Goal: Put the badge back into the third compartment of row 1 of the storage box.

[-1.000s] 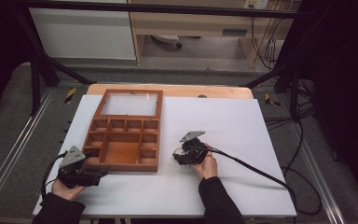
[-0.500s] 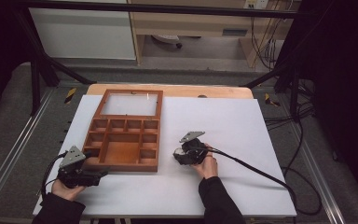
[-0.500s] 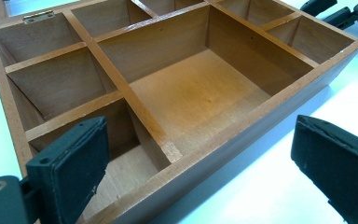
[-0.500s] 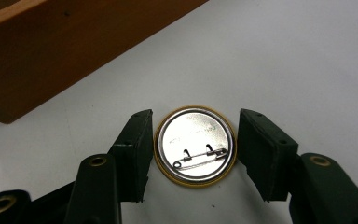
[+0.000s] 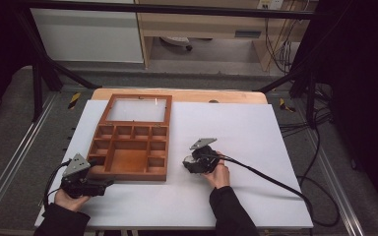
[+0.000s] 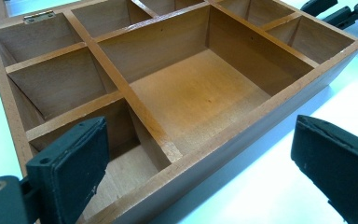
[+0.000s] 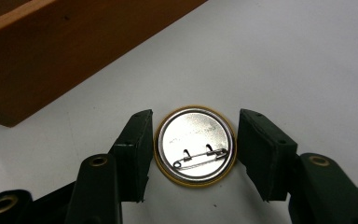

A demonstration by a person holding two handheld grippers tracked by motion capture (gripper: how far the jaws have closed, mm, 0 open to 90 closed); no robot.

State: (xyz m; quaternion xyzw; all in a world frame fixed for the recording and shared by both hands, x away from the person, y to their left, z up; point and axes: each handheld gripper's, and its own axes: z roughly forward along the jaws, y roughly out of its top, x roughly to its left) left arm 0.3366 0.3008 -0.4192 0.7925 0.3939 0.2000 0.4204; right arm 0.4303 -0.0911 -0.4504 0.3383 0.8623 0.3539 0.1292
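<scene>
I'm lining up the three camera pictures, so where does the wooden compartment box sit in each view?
High view: the wooden box lies left of centre on the white table, lid open toward the far side.
Left gripper view: it spreads over the upper left, its near corner between the left gripper jaws.
Right gripper view: its side wall crosses the top left.
Shared landmark: the box's near wall on the white tabletop.
</scene>
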